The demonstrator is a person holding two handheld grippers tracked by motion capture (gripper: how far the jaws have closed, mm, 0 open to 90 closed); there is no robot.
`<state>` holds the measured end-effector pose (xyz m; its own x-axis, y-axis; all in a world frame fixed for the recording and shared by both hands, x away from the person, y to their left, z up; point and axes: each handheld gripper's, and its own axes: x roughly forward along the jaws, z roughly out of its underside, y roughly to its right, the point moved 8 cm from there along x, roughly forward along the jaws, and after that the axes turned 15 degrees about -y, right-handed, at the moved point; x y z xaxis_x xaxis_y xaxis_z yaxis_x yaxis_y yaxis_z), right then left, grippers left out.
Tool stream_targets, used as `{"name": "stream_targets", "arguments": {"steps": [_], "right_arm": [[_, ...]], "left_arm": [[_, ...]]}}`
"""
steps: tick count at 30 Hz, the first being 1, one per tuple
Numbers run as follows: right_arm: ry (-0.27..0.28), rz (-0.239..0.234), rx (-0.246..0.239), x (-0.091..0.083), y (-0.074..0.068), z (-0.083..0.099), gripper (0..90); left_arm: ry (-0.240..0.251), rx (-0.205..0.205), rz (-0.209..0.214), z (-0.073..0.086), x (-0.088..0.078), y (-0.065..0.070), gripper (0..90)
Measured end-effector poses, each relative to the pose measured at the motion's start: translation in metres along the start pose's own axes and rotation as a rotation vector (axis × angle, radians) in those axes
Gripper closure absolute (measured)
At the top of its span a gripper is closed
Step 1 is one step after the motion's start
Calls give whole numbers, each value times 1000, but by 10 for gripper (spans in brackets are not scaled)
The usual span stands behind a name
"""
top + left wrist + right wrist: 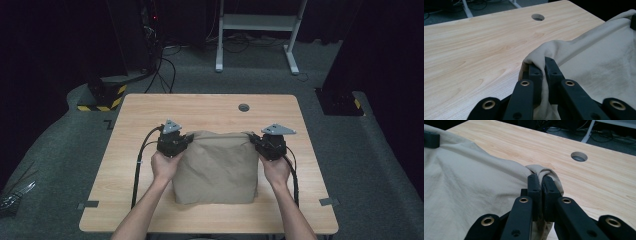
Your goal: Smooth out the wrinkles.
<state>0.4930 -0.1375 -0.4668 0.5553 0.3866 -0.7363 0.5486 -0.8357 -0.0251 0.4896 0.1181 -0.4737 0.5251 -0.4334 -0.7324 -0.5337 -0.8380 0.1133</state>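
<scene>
A folded beige cloth (218,167) lies on the wooden table (145,112), roughly square, between both hands. My left gripper (186,140) is shut on the cloth's far left corner; in the left gripper view that gripper (541,65) has its jaws pinching a bunched fold of cloth (599,62). At the far right corner my right gripper (254,140) is shut too. The right gripper view shows this gripper (541,183) with the cloth (469,187) wrapped over its jaw tips. Both corners are raised a little off the table.
A round cable hole (244,107) sits in the table near its far edge. Beyond the table are a white desk frame (257,30), floor cables (165,65) and black stands with yellow-striped bases (102,97). Bare wood surrounds the cloth.
</scene>
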Motion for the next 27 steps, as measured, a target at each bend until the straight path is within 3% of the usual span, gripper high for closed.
{"name": "stream_targets", "arguments": {"steps": [27], "right_arm": [[-57, 3, 23, 23, 10, 4, 867]], "left_arm": [[-53, -33, 1, 1, 23, -11, 854]]}}
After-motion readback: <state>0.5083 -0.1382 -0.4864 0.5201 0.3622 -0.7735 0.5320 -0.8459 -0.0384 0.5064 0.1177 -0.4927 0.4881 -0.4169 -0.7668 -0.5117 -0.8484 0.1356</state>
